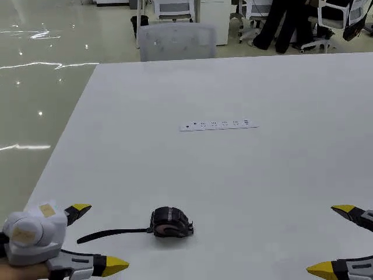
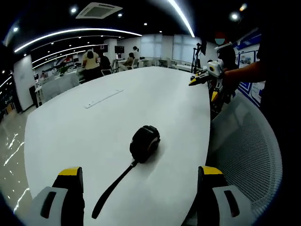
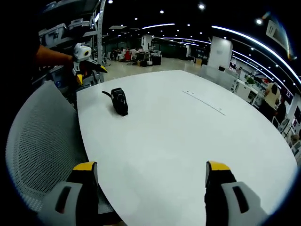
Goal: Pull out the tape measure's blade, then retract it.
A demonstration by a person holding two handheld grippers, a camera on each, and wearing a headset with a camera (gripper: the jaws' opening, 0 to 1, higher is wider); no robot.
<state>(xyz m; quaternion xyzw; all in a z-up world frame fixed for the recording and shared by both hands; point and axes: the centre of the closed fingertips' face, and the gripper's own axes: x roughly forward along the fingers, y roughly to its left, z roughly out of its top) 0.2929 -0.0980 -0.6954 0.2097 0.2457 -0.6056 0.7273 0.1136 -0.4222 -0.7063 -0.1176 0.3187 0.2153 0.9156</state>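
Observation:
A black tape measure (image 1: 169,222) lies on the white table (image 1: 233,93) near its front edge, with a black strap (image 1: 111,235) trailing to the left. My left gripper (image 1: 100,238) stands open at the lower left, its yellow tips on either side of the strap's end, not touching it. In the left gripper view the tape measure (image 2: 145,142) lies ahead of the open left gripper (image 2: 141,175). My right gripper (image 1: 335,239) is open at the lower right, far from the tape measure. The right gripper view has the tape measure (image 3: 119,100) far off, ahead of the open right gripper (image 3: 151,168).
A white power strip (image 1: 217,125) lies in the middle of the table. A grey chair (image 1: 177,41) stands at the far edge. People and office chairs are beyond it. A mesh chair back (image 3: 42,136) is near the table's front edge.

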